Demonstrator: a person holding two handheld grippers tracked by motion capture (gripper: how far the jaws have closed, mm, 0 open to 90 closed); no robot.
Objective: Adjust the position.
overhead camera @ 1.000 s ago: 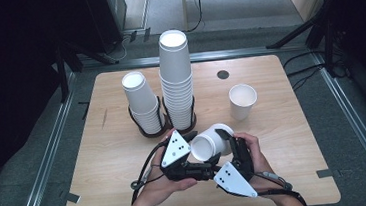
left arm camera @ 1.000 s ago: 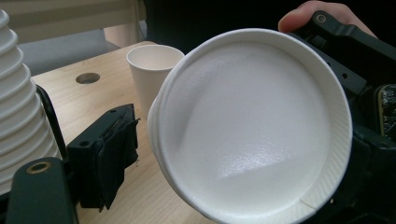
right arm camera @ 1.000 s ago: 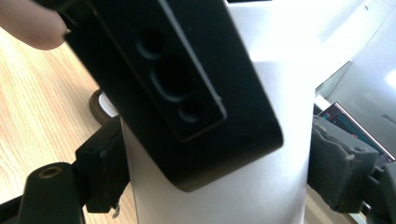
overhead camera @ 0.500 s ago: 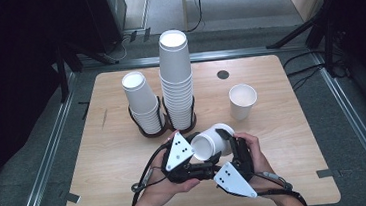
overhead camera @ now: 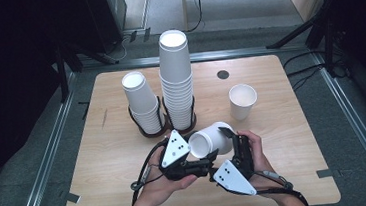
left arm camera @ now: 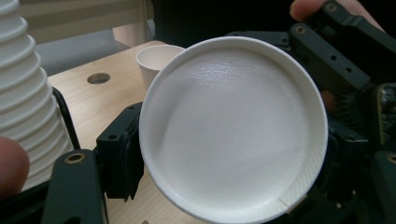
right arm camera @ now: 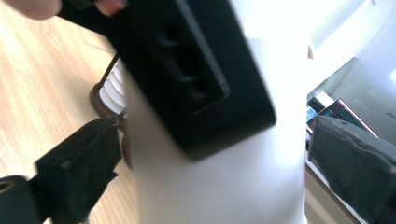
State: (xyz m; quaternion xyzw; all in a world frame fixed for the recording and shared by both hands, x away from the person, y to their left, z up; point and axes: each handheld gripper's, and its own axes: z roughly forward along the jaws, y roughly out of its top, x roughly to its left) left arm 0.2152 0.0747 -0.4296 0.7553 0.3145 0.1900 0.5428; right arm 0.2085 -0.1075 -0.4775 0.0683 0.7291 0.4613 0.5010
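paper cup (overhead camera: pixel 210 139) held on its side between the two grippers, lower centre of the high view.

the left gripper (overhead camera: pixel 196 166) has its jaws clamped on the cup near the rim, having just closed; in the left gripper view the cup's open mouth (left arm camera: pixel 232 126) faces the camera, one jaw at its left edge. the right gripper (overhead camera: pixel 232 141) has just opened its jaws; in the right gripper view its pads (right arm camera: pixel 77 172) stand apart on either side of the cup wall (right arm camera: pixel 224 186), clear of it. the cup sits above the table (overhead camera: pixel 297 173), below the two cup stacks (overhead camera: pixel 176 78) and left of a lone upright cup (overhead camera: pixel 242 101).
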